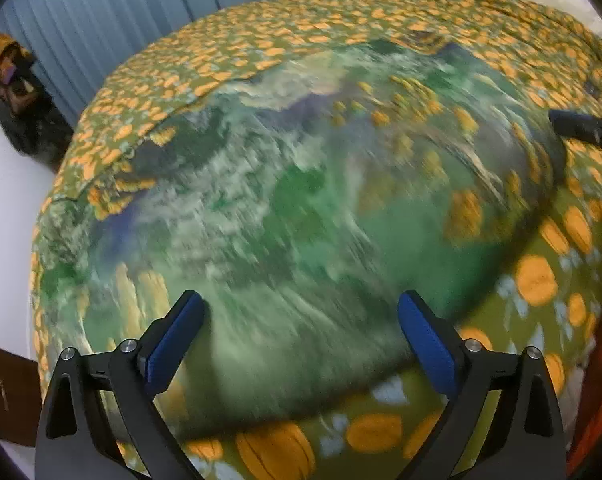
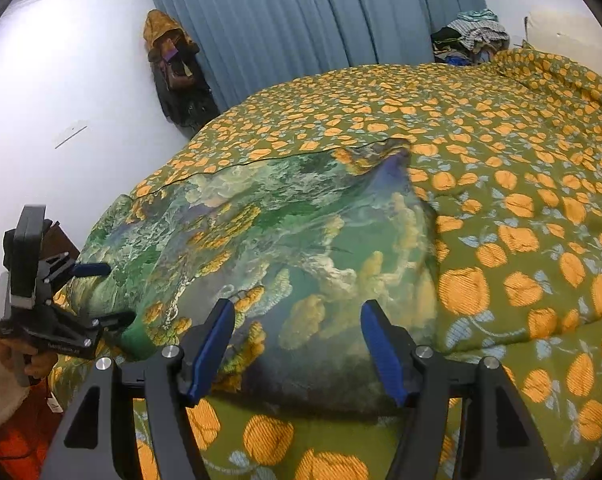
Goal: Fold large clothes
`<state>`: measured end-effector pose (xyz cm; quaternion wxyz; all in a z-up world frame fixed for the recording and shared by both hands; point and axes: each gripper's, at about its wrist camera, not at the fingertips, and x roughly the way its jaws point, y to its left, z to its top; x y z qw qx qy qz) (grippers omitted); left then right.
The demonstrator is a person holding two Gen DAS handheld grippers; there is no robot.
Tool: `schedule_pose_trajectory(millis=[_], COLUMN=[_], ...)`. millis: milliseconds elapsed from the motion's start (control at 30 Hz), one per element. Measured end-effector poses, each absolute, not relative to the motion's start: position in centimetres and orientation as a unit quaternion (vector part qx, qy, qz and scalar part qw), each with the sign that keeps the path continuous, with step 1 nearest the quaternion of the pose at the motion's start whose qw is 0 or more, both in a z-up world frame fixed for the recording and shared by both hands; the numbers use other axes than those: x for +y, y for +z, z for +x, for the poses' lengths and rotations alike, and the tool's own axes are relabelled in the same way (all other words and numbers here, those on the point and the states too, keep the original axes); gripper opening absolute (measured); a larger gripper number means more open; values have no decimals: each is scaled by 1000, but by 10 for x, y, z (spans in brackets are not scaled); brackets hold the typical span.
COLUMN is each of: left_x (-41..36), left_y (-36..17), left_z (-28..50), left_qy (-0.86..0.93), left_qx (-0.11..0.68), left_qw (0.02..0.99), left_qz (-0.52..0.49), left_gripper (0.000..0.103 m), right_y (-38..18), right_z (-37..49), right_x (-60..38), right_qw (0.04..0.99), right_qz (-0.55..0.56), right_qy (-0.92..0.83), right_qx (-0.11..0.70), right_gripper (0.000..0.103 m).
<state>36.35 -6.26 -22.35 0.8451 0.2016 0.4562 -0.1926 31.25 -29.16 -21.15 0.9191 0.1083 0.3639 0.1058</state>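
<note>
A large green garment (image 2: 269, 248) with a painted landscape and yellow flower print lies spread on the bed, its near hem towards me. In the left wrist view it (image 1: 293, 216) is blurred and billows. My left gripper (image 1: 301, 344) is open, its blue pads either side of the near hem, holding nothing. It also shows in the right wrist view (image 2: 105, 292) at the garment's left edge, jaws apart. My right gripper (image 2: 297, 352) is open just above the near hem, empty. Its fingertip (image 1: 581, 130) shows at the right in the left wrist view.
The bed wears a green cover with orange flowers (image 2: 521, 200). A blue curtain (image 2: 321, 12) hangs behind it. A pile of clothes (image 2: 473, 36) sits at the far corner. Bags and a coat (image 2: 173, 68) hang on the white wall at left.
</note>
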Motion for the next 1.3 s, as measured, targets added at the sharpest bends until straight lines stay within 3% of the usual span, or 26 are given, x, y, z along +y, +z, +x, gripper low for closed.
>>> schedule_pose_trajectory(millis=[133,400,533,667,733,767,800,900,1000,1200,1300], left_x=[-63,-70,-88,-97,-98,-99,-99,-102,-104,-152,-186], left_y=[-218,-181,-208,-238,-237,-236,-235,-229,-204,-97,-71], left_z=[346,368,389,396,396,396,397,401,406,425,437], left_qy=[-210,-248,-249,-235,-232,-233,-236,-237,-229,-327,-375], left_qx=[461,424,445,472,473,475,480,492,489,464,493], left_qw=[839,866,854,839,839,838,835,824,825,812,775], left_qz=[202,90,105,135,135,135,134,152,167,134,126], left_gripper=[98,98,98,102,102,102,102,102,91,93,93], right_y=[-211,-268,-291,-303,-309,-311,-311,-309,-285,-200,-167], right_z=[302,288,299,314,317,318,319,316,308,293,285], right_x=[-318,-373,-381,-376,-376,-375,-375,-374,-367,-316,-276], right_qw=[913,826,797,786,782,781,782,778,807,899,926], right_qz=[136,366,435,472,487,489,479,485,453,301,220], right_qy=[61,43,58,58,43,42,42,55,60,96,114], right_qx=[379,427,415,394,386,386,395,396,374,305,284], right_gripper=[68,69,70,84,84,76,57,37,31,26,26])
